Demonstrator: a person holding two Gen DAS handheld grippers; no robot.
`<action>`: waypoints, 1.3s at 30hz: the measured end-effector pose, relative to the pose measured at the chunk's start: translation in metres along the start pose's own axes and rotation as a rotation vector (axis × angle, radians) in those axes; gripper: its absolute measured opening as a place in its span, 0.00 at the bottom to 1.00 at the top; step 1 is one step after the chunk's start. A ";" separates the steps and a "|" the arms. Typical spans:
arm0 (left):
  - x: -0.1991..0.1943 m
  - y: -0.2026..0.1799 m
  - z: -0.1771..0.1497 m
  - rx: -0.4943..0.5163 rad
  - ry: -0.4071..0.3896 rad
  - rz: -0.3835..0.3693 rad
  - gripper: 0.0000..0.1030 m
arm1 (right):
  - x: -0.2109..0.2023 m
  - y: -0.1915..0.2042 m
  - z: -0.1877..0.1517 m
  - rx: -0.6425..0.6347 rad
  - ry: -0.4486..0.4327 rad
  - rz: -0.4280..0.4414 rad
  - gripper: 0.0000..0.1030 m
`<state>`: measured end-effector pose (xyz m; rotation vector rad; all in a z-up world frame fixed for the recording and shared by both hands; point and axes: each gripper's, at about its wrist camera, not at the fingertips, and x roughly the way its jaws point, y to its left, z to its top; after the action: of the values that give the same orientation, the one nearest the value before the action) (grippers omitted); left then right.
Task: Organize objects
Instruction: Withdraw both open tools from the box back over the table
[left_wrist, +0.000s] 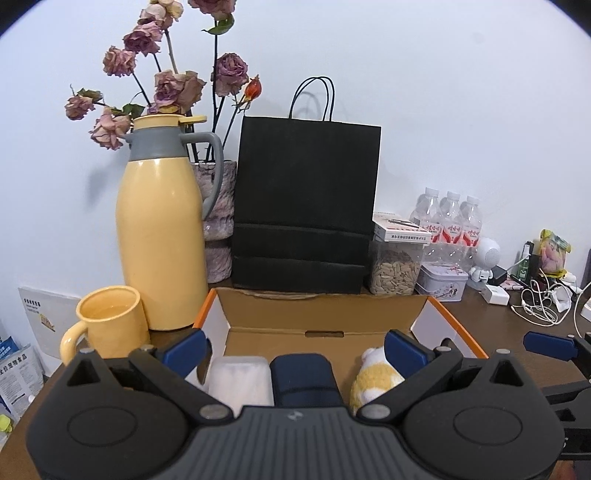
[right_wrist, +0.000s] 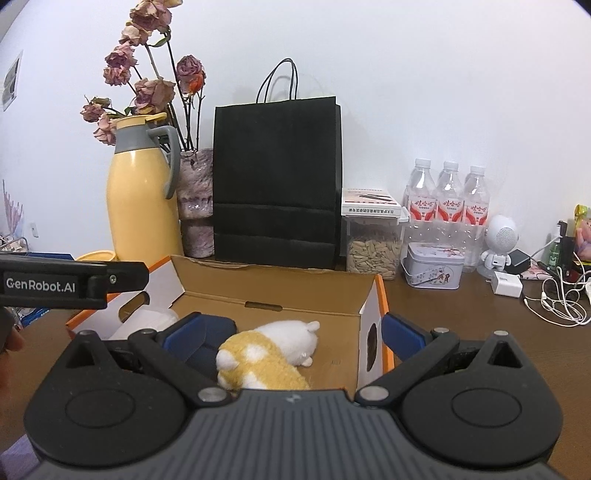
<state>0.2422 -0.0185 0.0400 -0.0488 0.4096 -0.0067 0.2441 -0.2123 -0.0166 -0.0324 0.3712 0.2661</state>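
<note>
An open cardboard box (left_wrist: 325, 314) with orange edges sits on the brown table. Inside lie a white soft block (left_wrist: 240, 376), a dark blue case (left_wrist: 303, 376) and a yellow-and-white plush toy (left_wrist: 373, 376). My left gripper (left_wrist: 295, 349) hangs open over the box's near side, nothing between its fingers. In the right wrist view the same box (right_wrist: 273, 291) holds the plush toy (right_wrist: 269, 350) and the blue case (right_wrist: 207, 343). My right gripper (right_wrist: 291, 334) is open above the box's right half, its right finger outside the box wall.
A yellow thermos (left_wrist: 159, 229), yellow mug (left_wrist: 107, 325), vase of dried roses (left_wrist: 218, 221) and black paper bag (left_wrist: 306, 206) stand behind the box. To the right are a seed jar (left_wrist: 395, 269), water bottles (left_wrist: 450, 221), a tin (left_wrist: 441, 282), a white speaker figure (right_wrist: 500, 240) and cables (right_wrist: 561, 295).
</note>
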 end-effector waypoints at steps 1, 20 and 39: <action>-0.003 0.001 -0.002 0.000 0.002 0.000 1.00 | -0.002 0.001 -0.001 -0.002 0.001 0.000 1.00; -0.065 0.022 -0.035 0.016 0.038 0.027 1.00 | -0.059 0.016 -0.030 -0.015 0.033 0.003 1.00; -0.098 0.040 -0.077 0.051 0.151 0.018 1.00 | -0.100 0.024 -0.075 -0.025 0.117 0.000 1.00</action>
<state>0.1209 0.0192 0.0064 0.0063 0.5607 -0.0029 0.1220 -0.2206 -0.0494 -0.0732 0.4843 0.2693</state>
